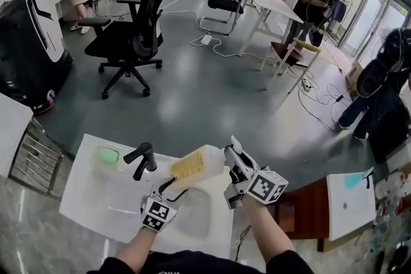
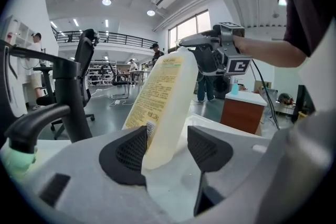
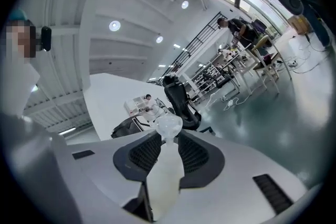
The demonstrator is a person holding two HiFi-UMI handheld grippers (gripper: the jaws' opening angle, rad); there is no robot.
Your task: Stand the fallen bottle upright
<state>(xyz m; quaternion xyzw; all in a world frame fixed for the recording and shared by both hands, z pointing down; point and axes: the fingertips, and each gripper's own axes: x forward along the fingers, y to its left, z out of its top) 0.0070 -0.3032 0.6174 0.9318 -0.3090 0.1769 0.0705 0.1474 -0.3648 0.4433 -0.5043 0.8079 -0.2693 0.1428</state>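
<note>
A pale plastic bottle (image 1: 196,165) with a yellow label hangs tilted over the white sink basin (image 1: 204,222), its top toward the right. My right gripper (image 1: 232,153) is shut on its neck; in the right gripper view the clear cap (image 3: 168,125) pokes out just past the two pads of that gripper (image 3: 168,150). My left gripper (image 1: 174,189) stands open at the bottle's lower end. The left gripper view shows the bottle's base (image 2: 163,113) between the jaws of this gripper (image 2: 167,152), close to the left pad and apart from the right one.
A black faucet (image 1: 141,158) rises just left of the bottle, with a green soap dish (image 1: 107,155) beyond it on the white counter (image 1: 87,199). A wooden cabinet (image 1: 303,208) stands to the right and a wire rack (image 1: 35,157) to the left. An office chair (image 1: 131,29) is farther off.
</note>
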